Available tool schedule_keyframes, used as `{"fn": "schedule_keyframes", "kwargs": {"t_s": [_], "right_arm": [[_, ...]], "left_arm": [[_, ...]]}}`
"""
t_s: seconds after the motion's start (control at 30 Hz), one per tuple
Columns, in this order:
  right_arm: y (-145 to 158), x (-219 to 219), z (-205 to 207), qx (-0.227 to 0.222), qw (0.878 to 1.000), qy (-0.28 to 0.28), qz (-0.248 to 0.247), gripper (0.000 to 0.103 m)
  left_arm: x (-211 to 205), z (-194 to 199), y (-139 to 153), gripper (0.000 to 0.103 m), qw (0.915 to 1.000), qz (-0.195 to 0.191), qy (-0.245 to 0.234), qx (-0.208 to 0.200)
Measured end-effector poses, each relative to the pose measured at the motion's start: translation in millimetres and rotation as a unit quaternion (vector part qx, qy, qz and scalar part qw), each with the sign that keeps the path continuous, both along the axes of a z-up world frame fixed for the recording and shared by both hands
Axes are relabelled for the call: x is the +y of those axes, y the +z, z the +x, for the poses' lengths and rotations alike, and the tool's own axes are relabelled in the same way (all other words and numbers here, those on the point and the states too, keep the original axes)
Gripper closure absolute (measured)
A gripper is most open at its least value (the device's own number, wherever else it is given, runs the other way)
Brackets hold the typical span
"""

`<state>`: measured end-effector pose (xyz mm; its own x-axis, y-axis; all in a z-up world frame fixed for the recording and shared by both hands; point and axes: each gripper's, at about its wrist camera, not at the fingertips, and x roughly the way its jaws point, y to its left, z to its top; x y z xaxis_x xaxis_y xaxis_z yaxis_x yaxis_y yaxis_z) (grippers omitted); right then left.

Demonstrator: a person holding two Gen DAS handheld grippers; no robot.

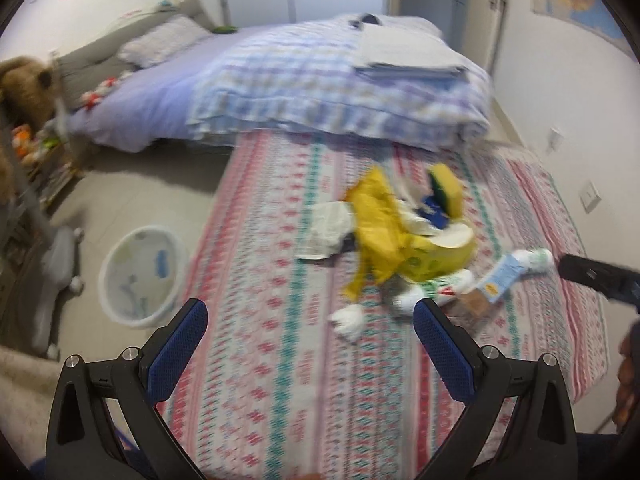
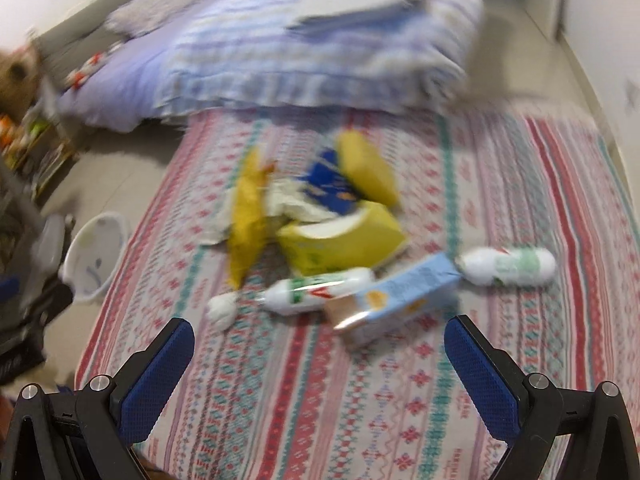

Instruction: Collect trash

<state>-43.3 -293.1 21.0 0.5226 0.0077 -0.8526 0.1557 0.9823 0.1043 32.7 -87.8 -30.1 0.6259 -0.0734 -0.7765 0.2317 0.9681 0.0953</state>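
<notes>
Trash lies in a heap on the patterned rug (image 1: 280, 320) (image 2: 400, 400). A yellow wrapper (image 1: 376, 232) (image 2: 246, 216), a yellow box (image 1: 436, 256) (image 2: 340, 244), a blue packet (image 2: 330, 184), a light blue carton (image 1: 502, 276) (image 2: 400, 300), two white bottles (image 2: 320, 290) (image 2: 508, 266) and a crumpled tissue (image 1: 348, 318) (image 2: 222, 308) are there. My left gripper (image 1: 310, 316) is open and empty, short of the heap. Open too, my right gripper (image 2: 318, 336) hovers just before the carton with nothing in it. The white bin (image 1: 142, 276) (image 2: 94, 258) stands on the floor left of the rug.
A bed (image 1: 320, 80) with a checked quilt and folded sheets lies beyond the rug. At the far left stand a cluttered shelf (image 1: 36, 156) with a brown plush toy and a grey chair base (image 1: 56, 280). The right gripper's black body (image 1: 596, 276) shows at the right edge.
</notes>
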Motion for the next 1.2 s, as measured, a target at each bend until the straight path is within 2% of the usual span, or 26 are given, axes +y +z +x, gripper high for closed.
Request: {"fn": "schedule_keyframes", "kwargs": {"t_s": [0.07, 0.13, 0.2, 0.33, 0.43, 0.5, 0.57, 0.6, 0.63, 0.67, 0.77, 0.83, 0.93, 1.03, 1.07, 1.13, 1.2], "right_arm": [[-6, -22, 7, 0.013, 1.0, -0.028, 0.004, 0.0], [-21, -45, 17, 0.031, 0.997, -0.06, 0.039, 0.0], [-40, -64, 27, 0.046, 0.992, -0.081, 0.084, 0.0], [-84, -89, 38, 0.108, 0.98, -0.119, 0.12, 0.0], [-100, -99, 41, 0.134, 0.974, -0.129, 0.129, 0.0], [-100, -104, 41, 0.133, 0.975, -0.131, 0.124, 0.0], [-101, -114, 41, 0.12, 0.974, -0.139, 0.13, 0.0], [-103, -119, 41, 0.116, 0.973, -0.147, 0.135, 0.0], [-105, -124, 39, 0.115, 0.971, -0.158, 0.14, 0.0], [-110, -126, 39, 0.117, 0.969, -0.165, 0.142, 0.0], [-120, -125, 40, 0.135, 0.964, -0.173, 0.152, 0.0], [-121, -121, 40, 0.135, 0.965, -0.163, 0.156, 0.0], [-124, -123, 39, 0.134, 0.965, -0.164, 0.152, 0.0], [-127, -122, 40, 0.136, 0.963, -0.167, 0.159, 0.0], [-128, -121, 41, 0.138, 0.965, -0.163, 0.155, 0.0], [-130, -118, 45, 0.147, 0.966, -0.159, 0.142, 0.0], [-133, -114, 49, 0.149, 0.967, -0.157, 0.136, 0.0]], "left_arm": [[-17, 11, -10, 0.0, 0.9995, 0.0, -0.015, 0.026], [-33, 23, -23, 0.0, 0.9977, -0.01, -0.028, 0.061], [-46, 29, -33, 0.0, 0.9959, -0.015, -0.044, 0.078], [-85, 36, -56, 0.006, 0.9893, 0.018, -0.112, 0.093], [-112, 43, -77, 0.016, 0.9758, 0.027, -0.176, 0.127], [-124, 48, -91, 0.019, 0.9678, 0.04, -0.203, 0.144], [-133, 53, -107, 0.03, 0.9585, 0.058, -0.226, 0.165], [-133, 57, -107, 0.033, 0.9599, 0.046, -0.227, 0.159], [-133, 61, -107, 0.035, 0.9577, 0.037, -0.231, 0.168], [-134, 64, -108, 0.041, 0.9549, 0.031, -0.236, 0.178], [-139, 68, -110, 0.044, 0.9398, 0.011, -0.274, 0.204], [-143, 62, -110, 0.044, 0.9279, 0.008, -0.302, 0.218], [-153, 55, -115, 0.044, 0.9262, 0.051, -0.317, 0.198], [-157, 54, -130, 0.044, 0.9237, 0.089, -0.315, 0.199], [-162, 56, -138, 0.044, 0.9237, 0.095, -0.313, 0.199], [-168, 60, -146, 0.058, 0.9257, 0.1, -0.306, 0.198], [-170, 64, -142, 0.059, 0.9309, 0.076, -0.296, 0.199]]}}
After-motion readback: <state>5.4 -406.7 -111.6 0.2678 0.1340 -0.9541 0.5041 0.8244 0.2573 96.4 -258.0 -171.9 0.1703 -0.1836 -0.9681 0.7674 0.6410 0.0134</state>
